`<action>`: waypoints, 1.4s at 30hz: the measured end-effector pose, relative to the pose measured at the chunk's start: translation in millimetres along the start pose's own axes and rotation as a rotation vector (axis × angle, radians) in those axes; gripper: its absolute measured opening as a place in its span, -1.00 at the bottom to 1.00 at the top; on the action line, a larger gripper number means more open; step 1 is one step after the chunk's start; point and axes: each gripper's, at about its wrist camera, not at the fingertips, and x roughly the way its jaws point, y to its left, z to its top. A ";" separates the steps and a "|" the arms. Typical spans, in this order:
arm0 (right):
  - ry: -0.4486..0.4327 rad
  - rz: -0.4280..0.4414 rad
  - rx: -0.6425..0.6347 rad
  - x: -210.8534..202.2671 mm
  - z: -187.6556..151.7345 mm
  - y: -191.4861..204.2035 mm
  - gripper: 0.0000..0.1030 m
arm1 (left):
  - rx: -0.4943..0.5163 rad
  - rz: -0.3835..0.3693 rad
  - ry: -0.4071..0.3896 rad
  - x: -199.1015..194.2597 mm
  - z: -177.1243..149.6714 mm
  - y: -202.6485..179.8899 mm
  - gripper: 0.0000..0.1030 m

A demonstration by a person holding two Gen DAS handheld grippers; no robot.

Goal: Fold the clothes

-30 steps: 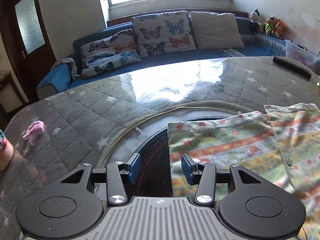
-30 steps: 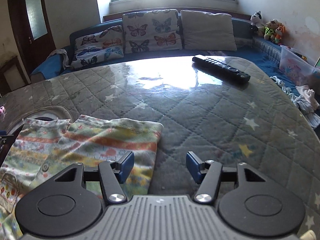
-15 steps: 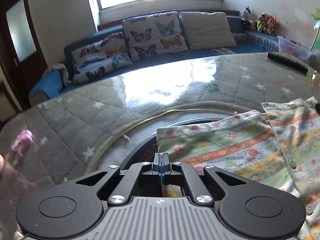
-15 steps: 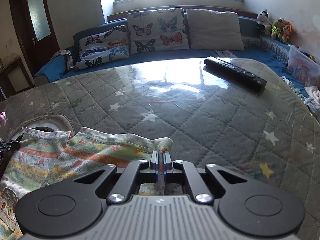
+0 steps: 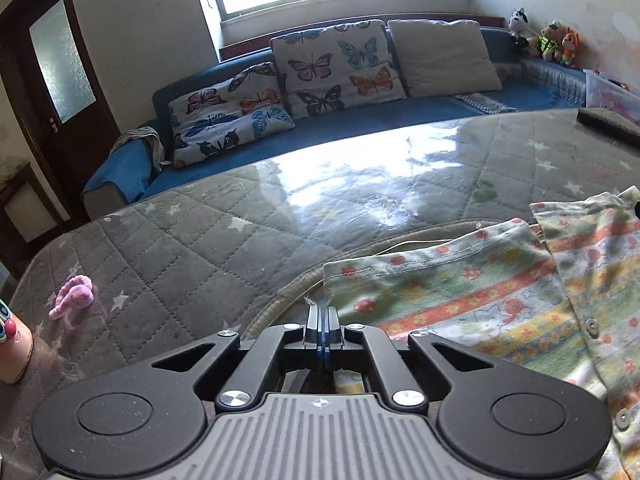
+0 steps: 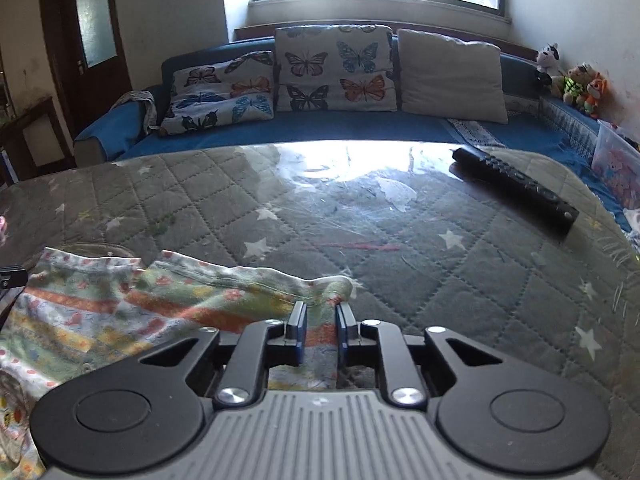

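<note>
A small garment (image 5: 480, 292) with orange, green and yellow patterned stripes and buttons lies on the grey quilted table cover. My left gripper (image 5: 322, 322) is shut at the garment's left sleeve corner; the pinched cloth is hidden behind the fingers. In the right wrist view the garment (image 6: 140, 312) lies to the left. My right gripper (image 6: 319, 320) has its jaws slightly apart, with the garment's right sleeve end bunched between them.
A black remote control (image 6: 516, 190) lies at the table's far right. A pink fuzzy toy (image 5: 74, 296) lies at the left. A round opening with a beige rim (image 5: 288, 296) sits under the garment's left part. A blue sofa (image 5: 320, 120) with butterfly pillows stands behind.
Both grippers closed from wide open a second ago. The left stays shut at the sleeve corner. The right shut on the cloth, and its jaws now stand slightly apart with the sleeve end lifted and bunched.
</note>
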 end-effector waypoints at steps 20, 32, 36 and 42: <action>0.074 0.217 -0.355 -116.6 -117.7 102.6 0.00 | 0.184 -0.269 -0.067 -109.6 -85.6 -76.4 -0.84; 0.048 0.186 -0.288 -161.4 -160.3 82.3 0.20 | 0.081 -0.278 -0.076 -151.8 -142.0 -58.2 -0.41; 0.049 0.191 -0.252 -160.7 -163.8 75.8 0.22 | 0.011 -0.287 -0.066 -158.6 -148.0 -44.1 -0.31; 0.054 0.189 -0.259 -160.5 -163.8 76.9 0.22 | -0.054 -0.308 -0.050 -170.0 -157.2 -24.1 -0.29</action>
